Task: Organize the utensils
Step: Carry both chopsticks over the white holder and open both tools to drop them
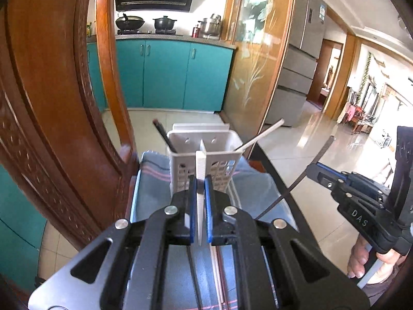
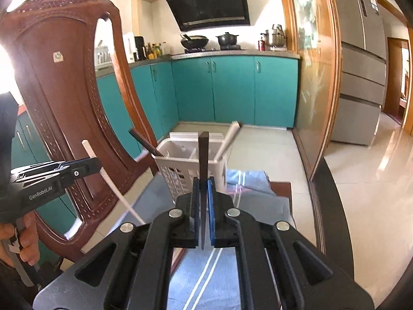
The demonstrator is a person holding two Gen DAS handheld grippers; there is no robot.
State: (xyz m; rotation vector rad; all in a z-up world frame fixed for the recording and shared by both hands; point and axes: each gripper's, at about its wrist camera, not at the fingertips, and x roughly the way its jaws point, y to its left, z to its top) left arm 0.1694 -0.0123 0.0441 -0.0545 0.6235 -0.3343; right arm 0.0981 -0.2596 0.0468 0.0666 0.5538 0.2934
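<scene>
White plastic, the holder [image 1: 204,155] stood on the cloth-covered table, already holding two sticks. Left gripper [image 1: 200,188] pinched a white chopstick [image 1: 200,170]; right gripper [image 2: 204,188] pinched a dark chopstick [image 2: 203,155]. Both looked mid-carry; next, each needed lowering into a compartment.

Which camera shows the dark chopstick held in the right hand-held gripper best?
The right wrist view: the dark chopstick stands upright, clamped in the right hand-held gripper. The left wrist view shows it only as a thin slanted line.
</scene>
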